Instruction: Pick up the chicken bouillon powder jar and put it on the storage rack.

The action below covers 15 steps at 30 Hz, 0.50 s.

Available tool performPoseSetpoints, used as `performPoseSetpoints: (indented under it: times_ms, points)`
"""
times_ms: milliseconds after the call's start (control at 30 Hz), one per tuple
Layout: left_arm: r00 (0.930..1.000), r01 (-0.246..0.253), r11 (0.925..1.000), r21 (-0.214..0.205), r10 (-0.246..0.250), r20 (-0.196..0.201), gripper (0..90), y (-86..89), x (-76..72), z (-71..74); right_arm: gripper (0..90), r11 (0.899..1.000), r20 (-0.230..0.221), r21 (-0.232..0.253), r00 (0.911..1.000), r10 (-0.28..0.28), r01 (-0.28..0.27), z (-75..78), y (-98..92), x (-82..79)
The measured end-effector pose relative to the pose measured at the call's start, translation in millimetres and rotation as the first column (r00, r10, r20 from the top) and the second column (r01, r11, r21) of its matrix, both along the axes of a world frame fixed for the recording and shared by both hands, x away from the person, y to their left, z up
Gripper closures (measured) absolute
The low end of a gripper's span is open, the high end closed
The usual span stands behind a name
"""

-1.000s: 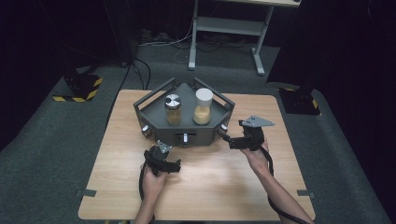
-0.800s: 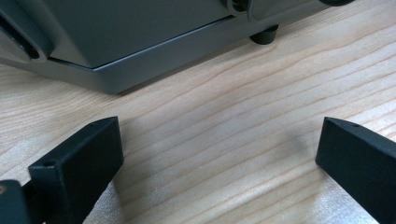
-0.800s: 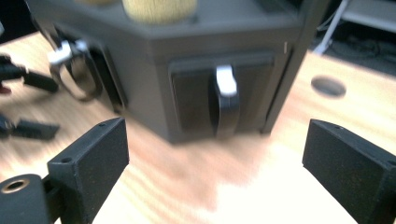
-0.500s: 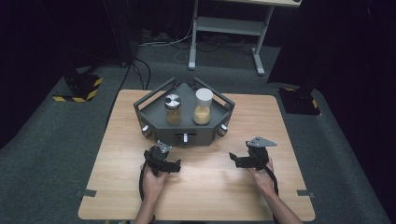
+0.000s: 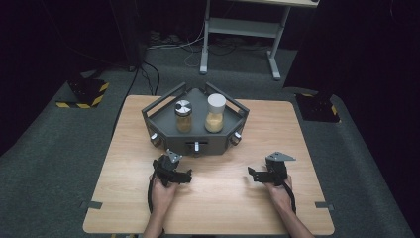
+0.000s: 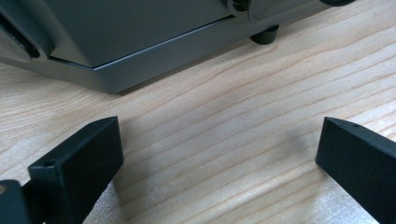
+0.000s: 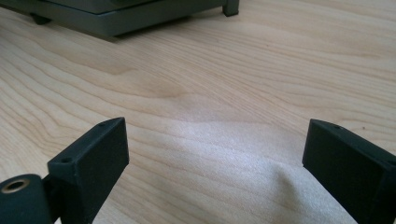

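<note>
Both tools (image 5: 184,177) (image 5: 251,174) rest wide on bare table (image 5: 218,208).

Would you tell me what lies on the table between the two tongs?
Nothing: in the high view the stretch of wooden table between the left tongs and the right tongs is bare.

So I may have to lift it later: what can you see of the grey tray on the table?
The grey tray is a dark, metal-looking, many-sided rack with low rail walls, round knobs on its front faces and small black feet. It sits flat at the far middle of the wooden table. A silver-capped jar and a taller white-capped jar stand upright inside. Neither gripper touches it.
</note>
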<state>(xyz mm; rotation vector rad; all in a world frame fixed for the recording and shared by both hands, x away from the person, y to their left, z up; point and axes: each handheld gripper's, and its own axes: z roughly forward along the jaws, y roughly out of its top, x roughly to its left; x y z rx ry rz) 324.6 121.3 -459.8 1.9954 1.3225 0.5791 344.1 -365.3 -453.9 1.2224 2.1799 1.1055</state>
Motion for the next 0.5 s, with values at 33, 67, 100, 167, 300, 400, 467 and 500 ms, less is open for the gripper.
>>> performPoseSetpoints:
  times_ms: [33, 67, 100, 167, 300, 400, 467, 500]
  points:
    - [1.0000, 0.000, 1.0000, 0.000, 0.000, 0.000, 0.6, 0.0, 0.0, 0.0, 6.7, 1.000, -0.001, -0.004, 1.0000, -0.003, 0.003, -0.7, 0.1, -0.1]
    - [1.0000, 0.000, 1.0000, 0.000, 0.000, 0.000, 0.6, -0.1, 0.0, 0.0, 6.7, 1.000, -0.006, -0.005, 0.9999, -0.009, 0.009, -1.6, 0.7, 0.0]
    - [1.0000, -0.002, 1.0000, 0.000, 0.002, 0.000, 0.6, -0.3, -0.2, 0.0, 6.7, 1.000, -0.012, -0.008, 0.9999, -0.010, 0.010, -2.2, 0.9, 0.8]
    - [1.0000, -0.004, 1.0000, 0.000, 0.004, 0.000, 0.6, -0.6, -0.4, 0.0, 6.7, 1.000, -0.028, -0.017, 0.9993, -0.024, 0.024, -3.1, 3.6, 3.2]
    - [1.0000, -0.004, 1.0000, 0.000, 0.004, 0.000, 0.6, -0.6, -0.4, 0.0, 6.7, 0.999, -0.034, -0.032, 0.9989, -0.032, 0.031, -1.9, 6.8, 5.4]
    - [1.0000, -0.004, 1.0000, 0.000, 0.004, 0.000, 0.6, -0.7, -0.4, 0.0, 6.7, 0.998, -0.054, -0.044, 0.9978, -0.037, 0.035, -0.1, 8.6, 9.1]
    - [1.0000, -0.004, 1.0000, 0.000, 0.004, 0.000, 0.6, -0.7, -0.5, -0.1, 6.7, 0.998, -0.052, -0.051, 0.9977, -0.042, 0.039, 0.1, 10.3, 8.8]
    - [1.0000, -0.004, 1.0000, -0.001, 0.004, 0.000, 0.6, -0.6, -0.4, 0.0, 6.7, 0.998, -0.051, -0.056, 0.9978, -0.042, 0.039, 0.2, 11.1, 8.6]
